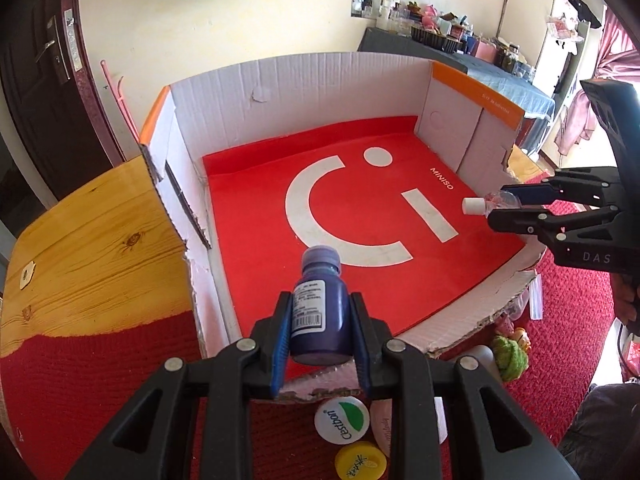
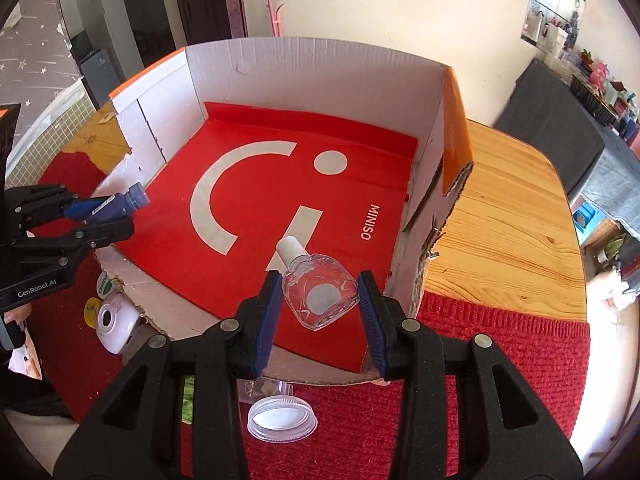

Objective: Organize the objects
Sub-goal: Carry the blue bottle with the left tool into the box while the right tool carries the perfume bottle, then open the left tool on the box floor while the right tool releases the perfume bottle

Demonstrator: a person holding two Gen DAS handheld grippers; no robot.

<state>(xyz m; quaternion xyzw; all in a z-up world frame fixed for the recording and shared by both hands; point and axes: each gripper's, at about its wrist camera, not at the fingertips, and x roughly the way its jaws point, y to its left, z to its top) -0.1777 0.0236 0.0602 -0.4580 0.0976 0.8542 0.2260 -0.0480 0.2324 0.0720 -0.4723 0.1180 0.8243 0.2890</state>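
Observation:
My left gripper (image 1: 320, 320) is shut on a small purple bottle (image 1: 320, 312) with a white label, cap pointing forward over the near edge of the cardboard box (image 1: 304, 92). The box is lined with a red MINISO sheet (image 1: 256, 208). In the right wrist view my right gripper (image 2: 320, 304) is shut on a clear glass bottle (image 2: 320, 292) with a white cap, held over the box's near right part. Each view shows the other gripper: the right gripper (image 1: 504, 205) with the clear bottle (image 1: 490, 203) at the right, the left gripper (image 2: 110, 210) with the purple bottle (image 2: 126, 200) at the left.
The box (image 2: 312, 68) stands on a wooden table (image 1: 92, 236) partly covered by a red knitted cloth (image 2: 480, 360). On the cloth in front of the box lie a white Cestbon cap (image 1: 341, 419), a yellow cap (image 1: 360, 462), a clear jar lid (image 2: 282, 418), a white round item (image 2: 114, 324) and a green plush (image 1: 510, 354).

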